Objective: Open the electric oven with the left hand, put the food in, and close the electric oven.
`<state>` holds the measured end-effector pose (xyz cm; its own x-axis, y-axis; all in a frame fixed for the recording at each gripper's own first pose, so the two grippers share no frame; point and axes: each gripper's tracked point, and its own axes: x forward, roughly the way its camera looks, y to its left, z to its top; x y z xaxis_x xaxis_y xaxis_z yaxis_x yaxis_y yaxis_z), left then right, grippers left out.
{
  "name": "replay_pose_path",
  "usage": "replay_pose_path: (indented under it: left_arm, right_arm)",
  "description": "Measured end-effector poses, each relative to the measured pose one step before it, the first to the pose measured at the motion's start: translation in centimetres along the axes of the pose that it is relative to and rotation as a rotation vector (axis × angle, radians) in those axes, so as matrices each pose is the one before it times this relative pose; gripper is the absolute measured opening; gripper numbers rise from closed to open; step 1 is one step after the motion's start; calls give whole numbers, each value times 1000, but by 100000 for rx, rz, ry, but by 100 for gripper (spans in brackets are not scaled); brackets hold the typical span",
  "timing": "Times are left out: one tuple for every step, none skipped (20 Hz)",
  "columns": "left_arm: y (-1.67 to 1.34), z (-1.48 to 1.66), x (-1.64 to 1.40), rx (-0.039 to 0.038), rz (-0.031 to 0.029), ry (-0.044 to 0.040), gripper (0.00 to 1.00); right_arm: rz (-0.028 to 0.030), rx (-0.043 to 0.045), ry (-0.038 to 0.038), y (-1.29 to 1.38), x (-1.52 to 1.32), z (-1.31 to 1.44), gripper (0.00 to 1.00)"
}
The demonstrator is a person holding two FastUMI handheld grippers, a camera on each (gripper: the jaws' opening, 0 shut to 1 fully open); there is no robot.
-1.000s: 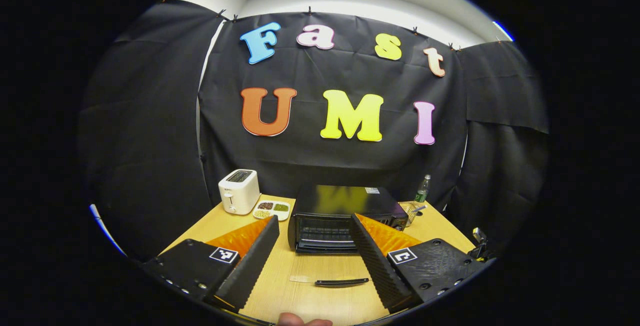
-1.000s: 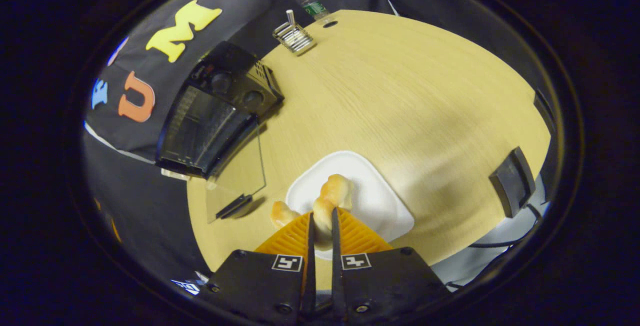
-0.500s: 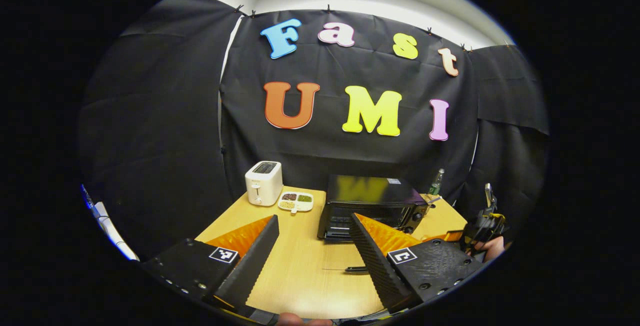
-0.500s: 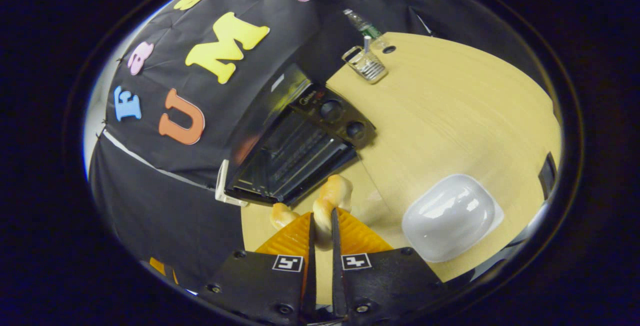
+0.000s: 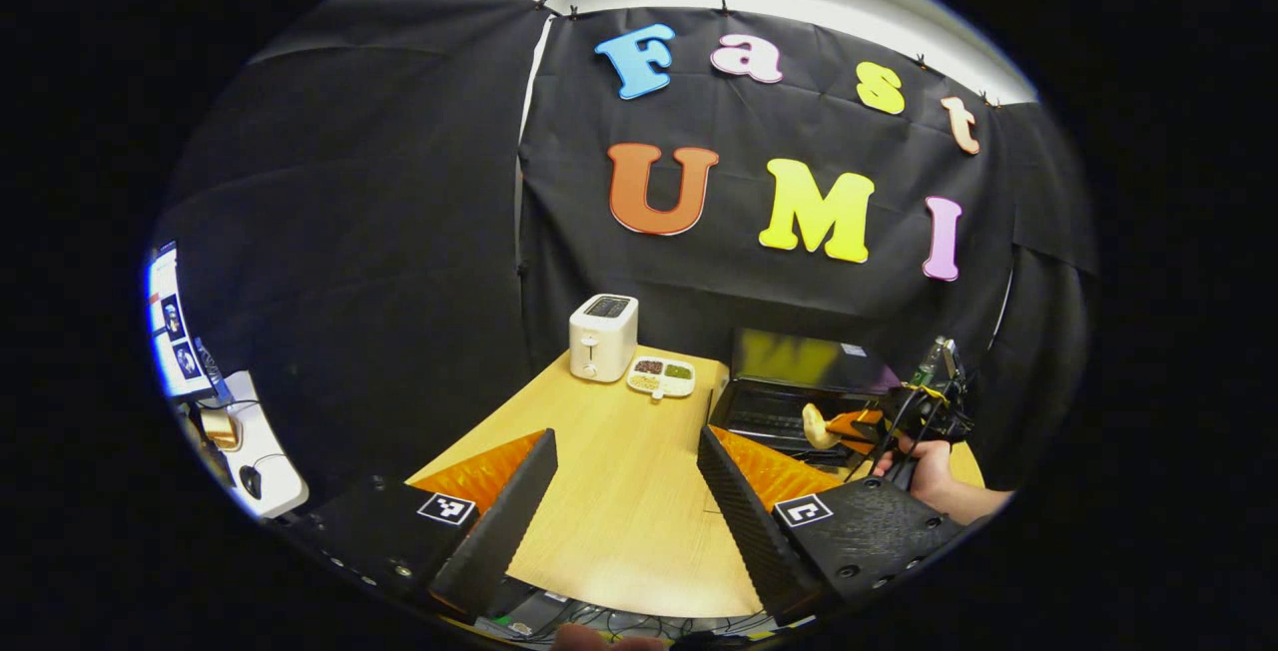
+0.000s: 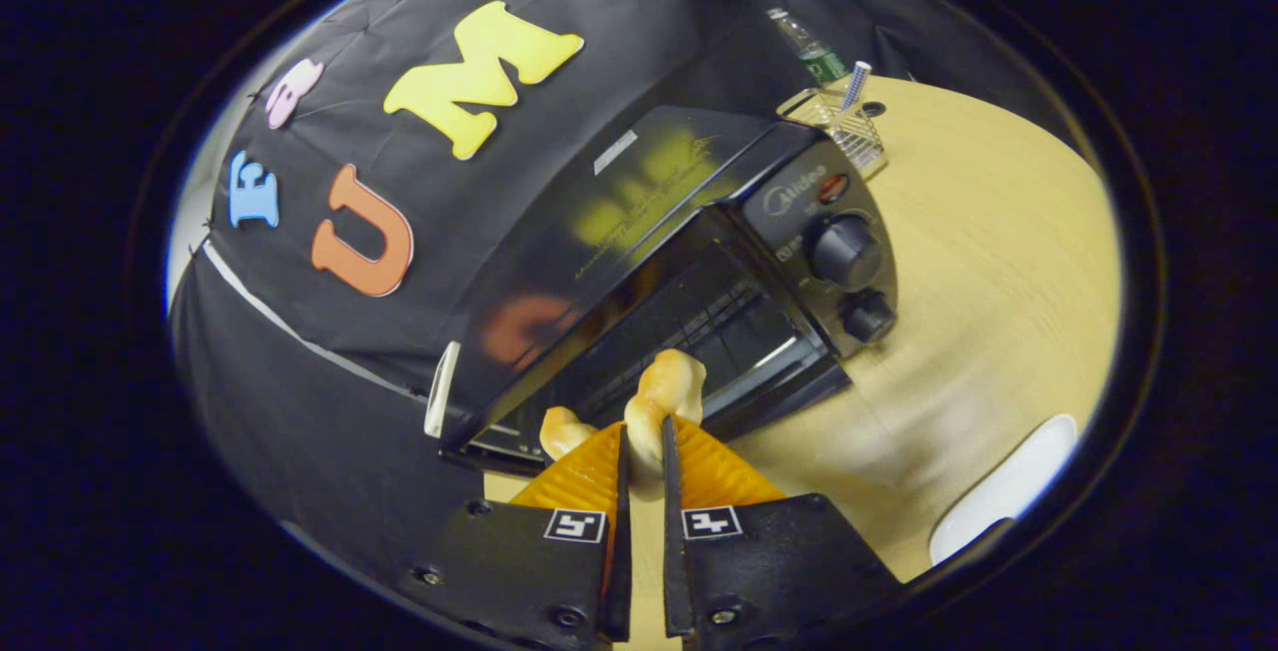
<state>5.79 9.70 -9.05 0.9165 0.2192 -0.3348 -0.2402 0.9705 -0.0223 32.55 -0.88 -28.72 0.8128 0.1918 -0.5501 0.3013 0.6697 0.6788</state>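
The right gripper [image 6: 640, 431] has its two fingers squeezed tight on the bread [image 6: 664, 396], so the bread cannot drop. The bread is up in the air, right in front of the oven [image 6: 689, 262]. The oven door is down, so the dark hole and the rack inside are open for the food. I think the bread goes onto that rack next.

The left gripper [image 5: 624, 461] has its fingers spread wide and holds nothing. It sits back near the table [image 5: 619, 491] edge, well apart from the oven, maybe to stay out of the way until the door needs shutting. A toaster [image 5: 602, 336] and a snack tray [image 5: 661, 377] stand at the back.
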Motion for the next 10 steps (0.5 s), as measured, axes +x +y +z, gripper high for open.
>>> replay_pose_path:
  left_arm:
    - [270,-191,-348,153,1285,638,93]
    - [454,-274,-359,182,1212,546,93]
    - [300,-94,-253,201,1071,613,94]
    - [265,-59,-152,-35,906,763,93]
    - [93,-72,-306,161,337,273,93]
    - [36,-105,-262,708,128,158,93]
    - [8,-187,-242,1057,283,420,93]
    - [51,-196,11,603,300,538,93]
    - [23,-101,74,-149,-284,511,93]
    - [-85,203,-130,-441,-446,-95,93]
  right_arm:
    - [-499,-1189,-1743,31,977,260,14]
    - [-852,-947,-2039,-98,1179,158,13]
    - [-1226,-1533,-1038,-226,1052,65,12]
    - [-384,-140,-469,-31,783,25,12]
    - [0,439,-1200,76,590,52,15]
    - [-248,-158,-1137,98,605,14,15]
    - [-993,-519,-652,-150,446,-23,16]
    - [-999,-779,-478,-209,351,10,17]
    - [579,-642,-279,48,60,-231,17]
    - [628,-1657,-152,297,18,-228,17]
